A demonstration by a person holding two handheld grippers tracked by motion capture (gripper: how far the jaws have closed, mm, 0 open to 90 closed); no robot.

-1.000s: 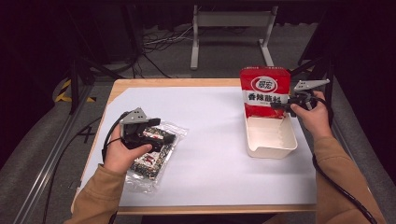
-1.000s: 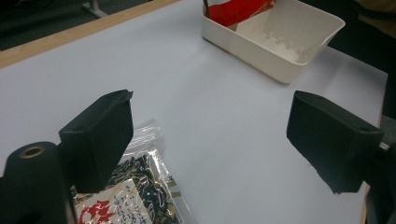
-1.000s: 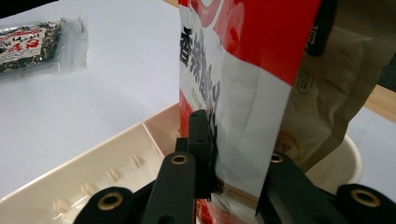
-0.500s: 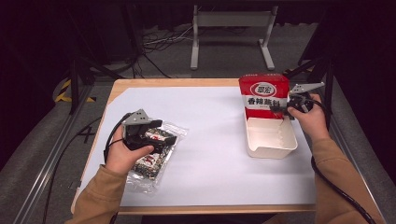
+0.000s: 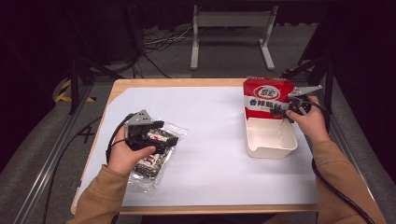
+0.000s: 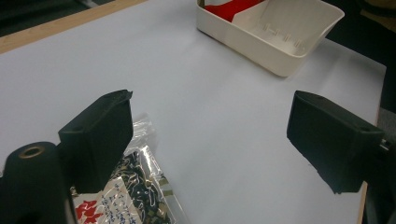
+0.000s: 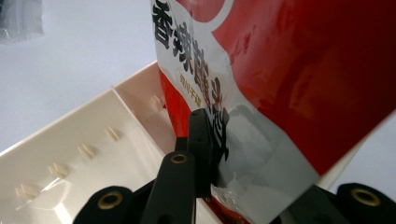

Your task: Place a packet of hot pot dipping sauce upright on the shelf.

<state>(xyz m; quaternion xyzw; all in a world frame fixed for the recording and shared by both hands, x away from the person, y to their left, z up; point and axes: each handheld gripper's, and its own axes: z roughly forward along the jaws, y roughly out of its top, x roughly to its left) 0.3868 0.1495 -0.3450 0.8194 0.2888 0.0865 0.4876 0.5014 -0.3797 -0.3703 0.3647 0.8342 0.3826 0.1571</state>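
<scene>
My right gripper (image 5: pixel 286 111) is clamped on the red snack bag (image 5: pixel 266 97), which stands upright at the far end of the white tray (image 5: pixel 273 148); in the right gripper view the near jaw pinches the bag's silver-and-red face low down, with the tray's ribbed floor bare beneath. I judge the step in hand to be settling this bag into the tray, so I would keep the pinch firm while I tip it toward the tray's near end and release only once the bag lies on the floor — let go early and a stiff foil bag like this may flop over the rim. My left gripper (image 6: pixel 219 135) has its jaws spread wide with nothing between them, resting just over the clear snack packet (image 5: pixel 156 154) at the near left, likely my next pick. The table (image 5: pixel 182 83) is wooden with a white sheet (image 5: pixel 215 140) covering most of it, flat and uncluttered. Beyond it the room is dark: a grey floor, loose cables, a pale metal stand — and black frame legs at either side.
</scene>
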